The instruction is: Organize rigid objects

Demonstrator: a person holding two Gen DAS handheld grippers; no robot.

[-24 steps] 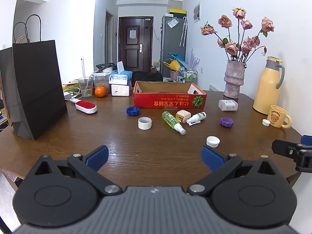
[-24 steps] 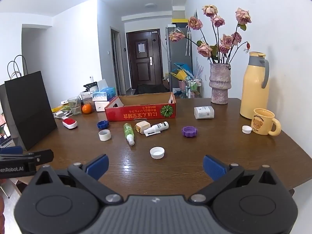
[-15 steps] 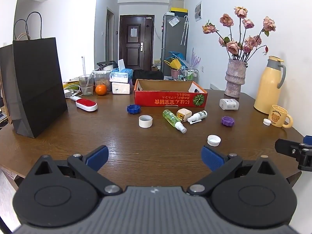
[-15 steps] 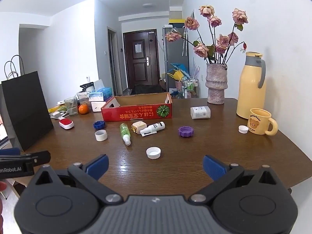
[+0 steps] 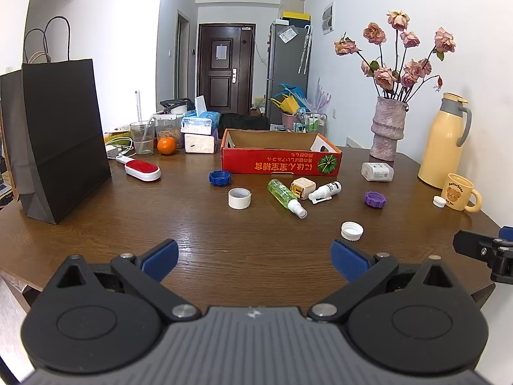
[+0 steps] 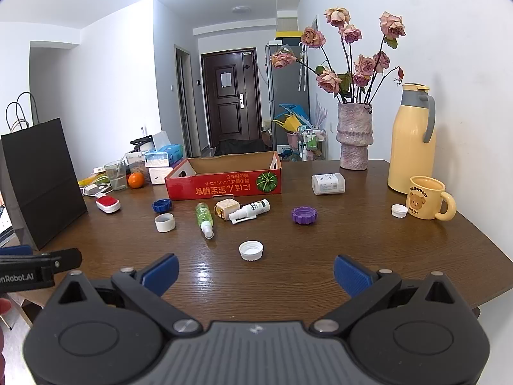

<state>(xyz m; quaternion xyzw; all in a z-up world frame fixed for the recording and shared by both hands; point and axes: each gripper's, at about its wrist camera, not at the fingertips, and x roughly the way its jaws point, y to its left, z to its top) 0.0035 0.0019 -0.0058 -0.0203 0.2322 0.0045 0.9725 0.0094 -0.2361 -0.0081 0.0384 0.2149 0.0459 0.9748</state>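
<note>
Both the left gripper [image 5: 253, 258] and right gripper [image 6: 255, 272] hover open and empty, as bottles [image 5: 286, 197] and caps [image 5: 352, 231] lie scattered before the empty red box [image 5: 280, 162].

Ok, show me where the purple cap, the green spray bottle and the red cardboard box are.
purple cap [image 6: 304, 215], right wrist view, on its top rim.
green spray bottle [image 6: 202, 213], right wrist view, on the middle of its lying body.
red cardboard box [image 5: 279, 162], left wrist view, on its printed front wall.
</note>
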